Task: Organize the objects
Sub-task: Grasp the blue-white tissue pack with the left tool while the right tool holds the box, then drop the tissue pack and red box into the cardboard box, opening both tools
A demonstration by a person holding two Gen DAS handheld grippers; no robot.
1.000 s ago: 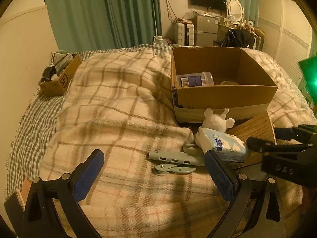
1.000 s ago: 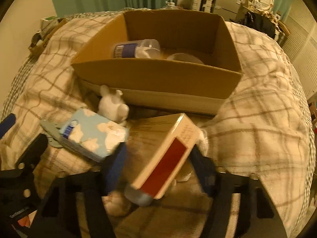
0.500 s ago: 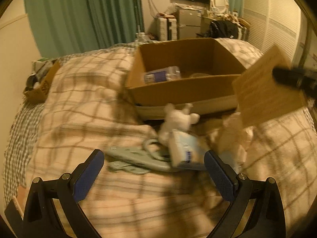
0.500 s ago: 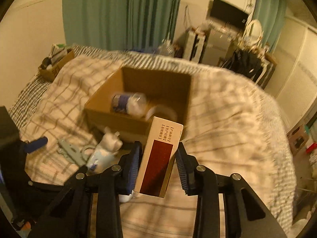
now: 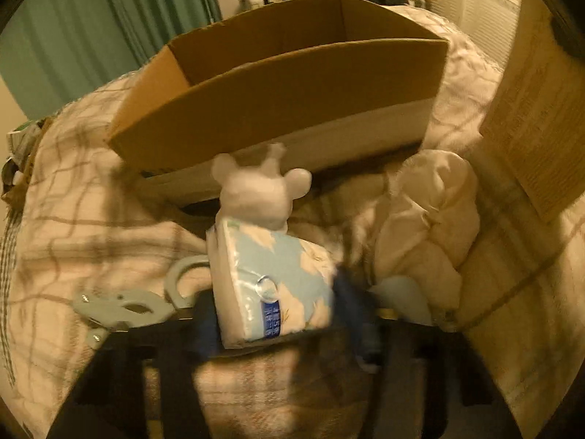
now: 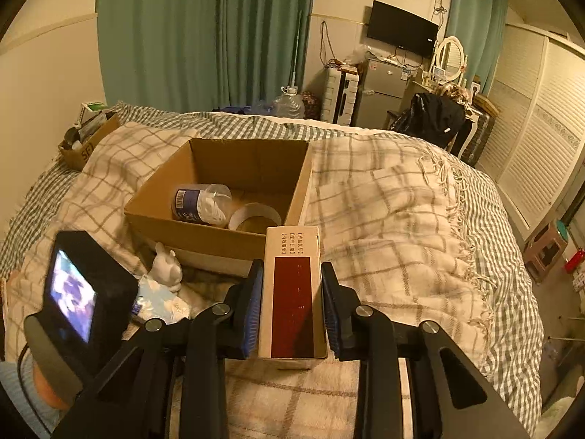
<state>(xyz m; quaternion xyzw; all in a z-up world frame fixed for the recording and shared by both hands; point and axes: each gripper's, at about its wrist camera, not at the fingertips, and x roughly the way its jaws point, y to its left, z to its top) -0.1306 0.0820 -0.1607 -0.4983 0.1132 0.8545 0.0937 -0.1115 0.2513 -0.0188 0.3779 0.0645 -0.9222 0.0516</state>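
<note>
My right gripper (image 6: 291, 305) is shut on a tan box with a dark red panel (image 6: 292, 292), held above the bed in front of the open cardboard box (image 6: 204, 225); the held box also shows in the left wrist view (image 5: 541, 109). The cardboard box (image 5: 278, 98) holds a clear jar with a blue label (image 6: 201, 205) and a tape roll (image 6: 255, 216). My left gripper (image 5: 278, 314) has its blurred blue pads on both sides of a light-blue tissue pack (image 5: 270, 278). A white plush toy (image 5: 261, 190) sits just behind the pack.
A grey-green hanger clip (image 5: 124, 307) lies left of the tissue pack, a bundled white cloth (image 5: 427, 226) to its right. A small carton of items (image 6: 86, 139) sits at the bed's far left. The plaid blanket (image 6: 395, 212) covers the bed.
My left gripper moved forward and narrowed around the tissue pack. My right gripper lifted the tan box off the bed and now holds it upright and higher, facing the cardboard box.
</note>
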